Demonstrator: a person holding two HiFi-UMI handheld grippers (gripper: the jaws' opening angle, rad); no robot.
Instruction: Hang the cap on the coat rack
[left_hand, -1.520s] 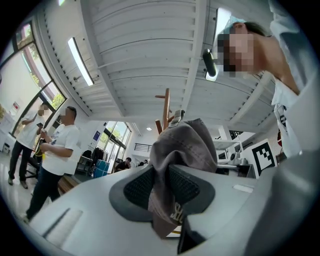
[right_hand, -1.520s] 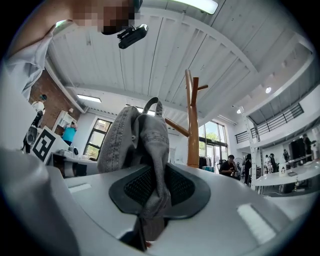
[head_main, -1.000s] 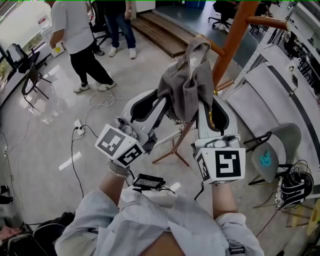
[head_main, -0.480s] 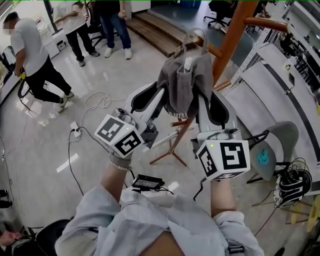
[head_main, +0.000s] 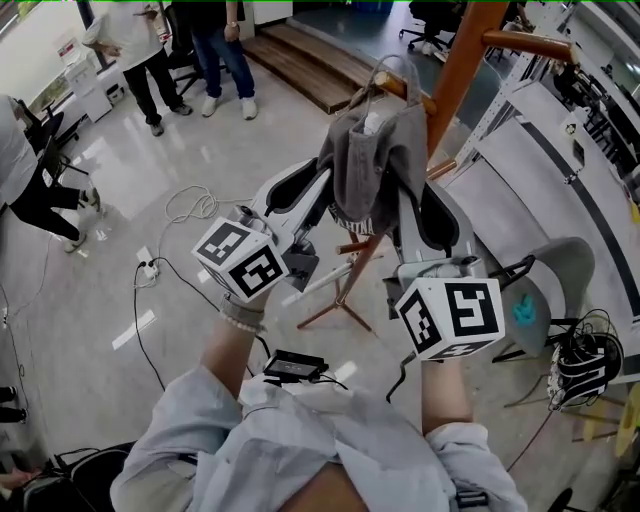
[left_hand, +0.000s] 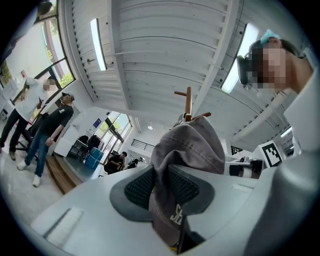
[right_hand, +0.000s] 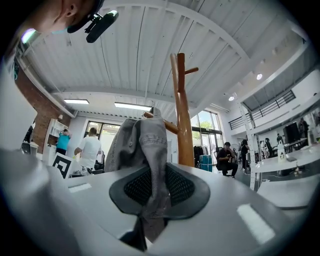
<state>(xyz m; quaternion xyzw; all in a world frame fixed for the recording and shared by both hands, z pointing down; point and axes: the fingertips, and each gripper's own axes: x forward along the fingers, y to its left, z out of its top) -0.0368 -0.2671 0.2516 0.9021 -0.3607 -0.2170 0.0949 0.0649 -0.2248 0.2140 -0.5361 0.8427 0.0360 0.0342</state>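
A grey cap hangs between both grippers, raised against the wooden coat rack. Its back strap loops at a side peg; whether it rests on the peg I cannot tell. My left gripper is shut on the cap's left edge, and cloth is pinched between its pads. My right gripper grips the right side, its jaws closing on a fold of cloth. The left gripper view shows the cap under the rack's top. In the right gripper view the rack's pole rises just behind the cap.
The rack's splayed feet stand on the floor below my hands. People stand at the back left by wooden steps. Cables and a power strip lie at the left. A grey chair and white tables fill the right.
Both grippers have carried the cap a little up and toward the peg. The cap's strap now sits at the peg. People in the background have walked left.
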